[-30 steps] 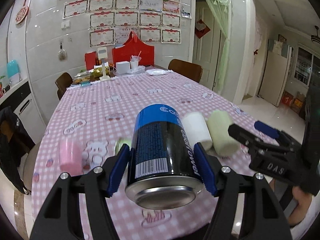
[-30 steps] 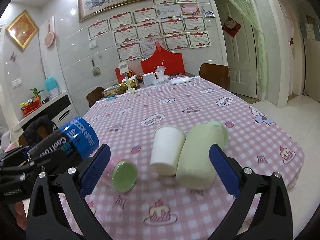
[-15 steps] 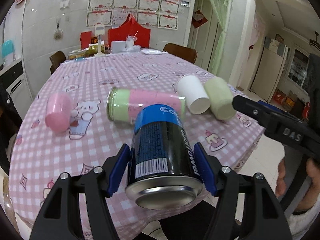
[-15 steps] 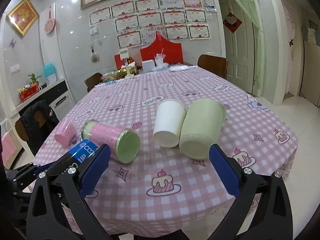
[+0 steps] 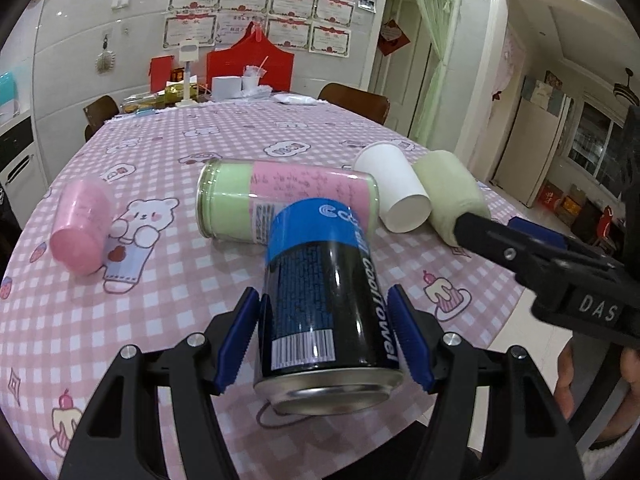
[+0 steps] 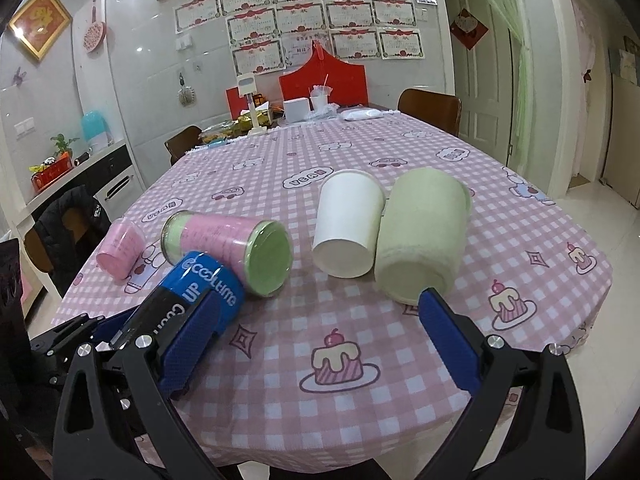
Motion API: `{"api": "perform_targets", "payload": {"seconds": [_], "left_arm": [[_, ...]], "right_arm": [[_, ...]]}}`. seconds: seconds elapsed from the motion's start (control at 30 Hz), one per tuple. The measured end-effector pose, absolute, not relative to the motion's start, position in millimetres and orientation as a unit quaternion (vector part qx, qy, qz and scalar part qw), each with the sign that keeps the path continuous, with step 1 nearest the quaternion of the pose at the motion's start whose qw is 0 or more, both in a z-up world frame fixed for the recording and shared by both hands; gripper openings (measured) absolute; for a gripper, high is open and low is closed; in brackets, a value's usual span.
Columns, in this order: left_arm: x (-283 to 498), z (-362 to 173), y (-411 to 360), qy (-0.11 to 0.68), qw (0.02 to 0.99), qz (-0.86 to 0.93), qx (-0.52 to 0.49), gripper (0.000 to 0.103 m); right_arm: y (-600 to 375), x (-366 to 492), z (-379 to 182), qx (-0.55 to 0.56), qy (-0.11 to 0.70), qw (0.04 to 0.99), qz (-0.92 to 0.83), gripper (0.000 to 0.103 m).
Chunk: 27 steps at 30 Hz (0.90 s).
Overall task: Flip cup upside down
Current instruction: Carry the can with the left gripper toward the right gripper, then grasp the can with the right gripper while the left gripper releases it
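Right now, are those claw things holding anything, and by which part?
The left gripper clamps the black-and-blue can by its sides, near the metal end. The right gripper is open, holding nothing.

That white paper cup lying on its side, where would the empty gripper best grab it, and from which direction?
Probably across the middle of its round wall, coming down from above. The white cup lies on its side with its closed base toward the camera, and the green cup touches its right flank, so sideways entry looks blocked. The right gripper is open wide enough to straddle it.
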State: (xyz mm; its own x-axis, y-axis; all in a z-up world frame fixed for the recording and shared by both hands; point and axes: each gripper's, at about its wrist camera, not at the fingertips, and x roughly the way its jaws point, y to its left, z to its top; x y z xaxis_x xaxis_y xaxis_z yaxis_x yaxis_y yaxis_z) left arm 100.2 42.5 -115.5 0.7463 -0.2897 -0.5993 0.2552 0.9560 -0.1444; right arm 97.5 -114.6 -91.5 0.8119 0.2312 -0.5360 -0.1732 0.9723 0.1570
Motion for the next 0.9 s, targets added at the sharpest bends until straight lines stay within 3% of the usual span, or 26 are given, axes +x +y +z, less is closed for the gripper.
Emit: {"api": "perform_targets", "payload": {"seconds": [0.4,0.5,0.9], "left_arm": [[105.7,-112.6,37.6,0.324,0.931,-0.167,-0.026,0.066],[98.7,-107.7,42.9,0.318,0.933,-0.166,-0.03,0.075],[79.4,-78.7,92.6,0.289,0.947,-0.125,-0.06,0.079]], "right_arm": [[-108.6,112.3,-91.5,0.077,0.311,0.94,0.118,0.096],[-108.1,113.1,-88.3,0.082,0.312,0.939,0.119,0.096],[-97.1,125.9,-91.3,0.138,0.354,0.912,0.151,0.095]]}}
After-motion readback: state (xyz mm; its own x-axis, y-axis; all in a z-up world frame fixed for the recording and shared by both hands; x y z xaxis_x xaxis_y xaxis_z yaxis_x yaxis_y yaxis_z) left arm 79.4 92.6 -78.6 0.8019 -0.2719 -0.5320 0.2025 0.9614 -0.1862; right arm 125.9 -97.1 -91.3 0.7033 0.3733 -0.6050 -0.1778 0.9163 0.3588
